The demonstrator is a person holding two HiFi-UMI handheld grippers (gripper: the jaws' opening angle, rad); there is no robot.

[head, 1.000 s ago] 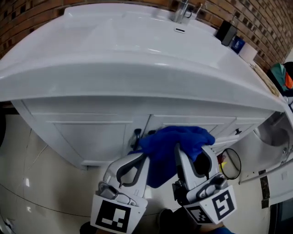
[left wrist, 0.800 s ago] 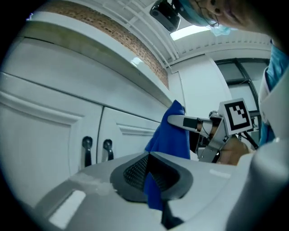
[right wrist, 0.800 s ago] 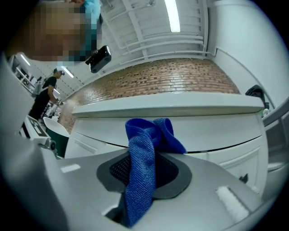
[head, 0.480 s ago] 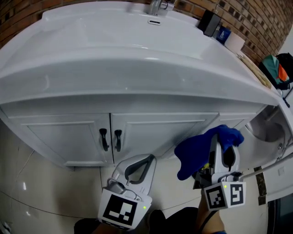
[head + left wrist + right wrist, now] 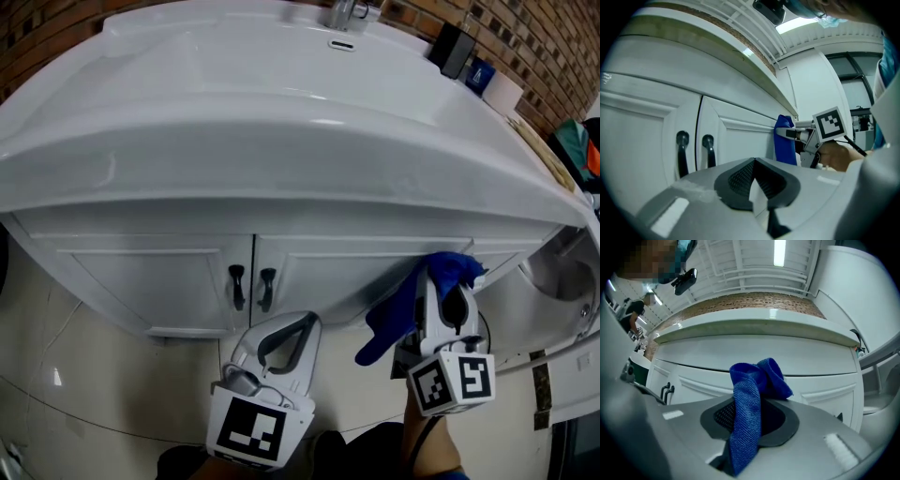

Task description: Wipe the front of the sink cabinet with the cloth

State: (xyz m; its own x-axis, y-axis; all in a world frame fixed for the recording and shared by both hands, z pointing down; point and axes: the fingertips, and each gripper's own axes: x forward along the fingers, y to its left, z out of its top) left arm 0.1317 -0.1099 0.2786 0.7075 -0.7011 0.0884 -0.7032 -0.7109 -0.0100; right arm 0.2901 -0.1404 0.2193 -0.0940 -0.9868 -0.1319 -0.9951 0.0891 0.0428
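On the left gripper (image 5: 298, 328) and the right gripper (image 5: 443, 286), each cube shows a black-and-white square marker (image 5: 248, 433), a pattern and not words. The label on the dark bottle (image 5: 457, 52), far beyond the right gripper, is too small for us to read.

The right gripper points forward and up at the white sink cabinet (image 5: 159, 272). Its jaws are clamped on the one blue microfibre cloth (image 5: 408, 309). The cloth's bunched end sits ahead of the jaw tips, against the cabinet front just under the white basin top (image 5: 281, 103), and a tail hangs below.

The left gripper hangs back to the left of the right one, apart from the cabinet, with its jaws together and nothing between them. Ahead of it we count two black door handles (image 5: 237, 286), side by side.
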